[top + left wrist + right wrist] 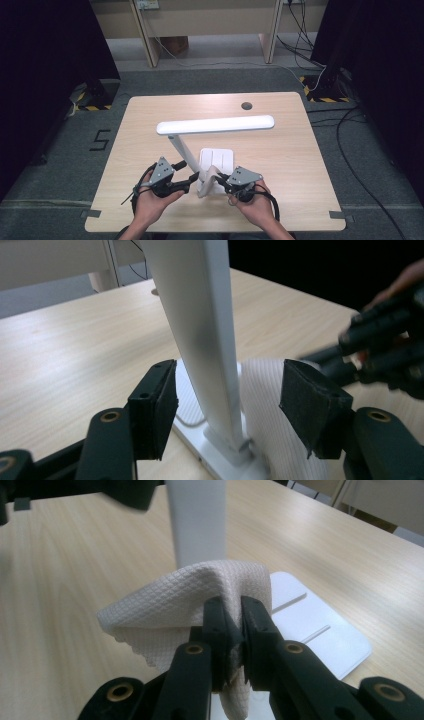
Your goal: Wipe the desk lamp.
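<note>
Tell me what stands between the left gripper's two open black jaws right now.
In the left gripper view, the white lamp's slanted post stands between the left gripper jaws, untouched by either pad.

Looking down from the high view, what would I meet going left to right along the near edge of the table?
Left black tongs with open jaws → slanted white lamp post → crumpled white textured cloth → right black tongs, pinching that cloth.

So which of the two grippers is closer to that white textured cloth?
Right. The right gripper is clamped on the white textured cloth, beside the white desk lamp's stem. The left gripper stands open around that stem, with the cloth just beyond it.
</note>
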